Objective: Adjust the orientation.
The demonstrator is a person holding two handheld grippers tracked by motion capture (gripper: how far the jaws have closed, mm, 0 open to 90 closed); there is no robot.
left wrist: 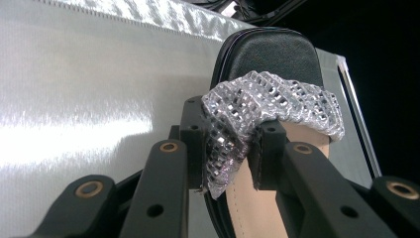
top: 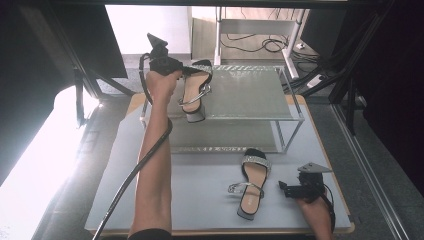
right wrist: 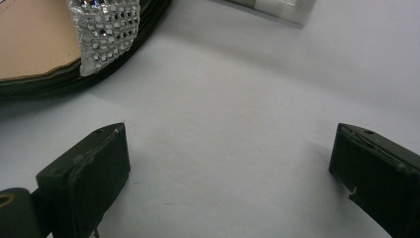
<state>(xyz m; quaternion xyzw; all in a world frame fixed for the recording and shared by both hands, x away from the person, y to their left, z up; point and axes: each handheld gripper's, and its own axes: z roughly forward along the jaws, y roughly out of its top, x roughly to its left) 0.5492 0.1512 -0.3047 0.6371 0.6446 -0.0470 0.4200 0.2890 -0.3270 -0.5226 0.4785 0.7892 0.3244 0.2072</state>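
Black jaws of the left tongs are clenched on the glittering toe strap of a heeled sandal, with the strap bunched up between the pads. That sandal sits on the top shelf of a small wire rack, near the shelf's left edge, toe toward the far edge and block heel toward the near edge. The person's left forearm reaches across the bench to it.

The second sandal of the pair lies on the bench in front of the rack, toward the near right corner. Right tongs rest just beside it on the right, jaws spread wide with nothing between them; in the right gripper view only bare bench lies between the pads.

I judge these sandals light but awkward. Sole and heel look stiff, so the shoe should keep its shape when lifted. Its strap is soft fabric set with hard little stones: it crumples under a pinch, and the stones could slip or scratch off under too hard a squeeze. Held by the toe strap alone, the heel end will likely swing down. A firmer hold would be across the edge of the sole near the middle, or around the block heel.
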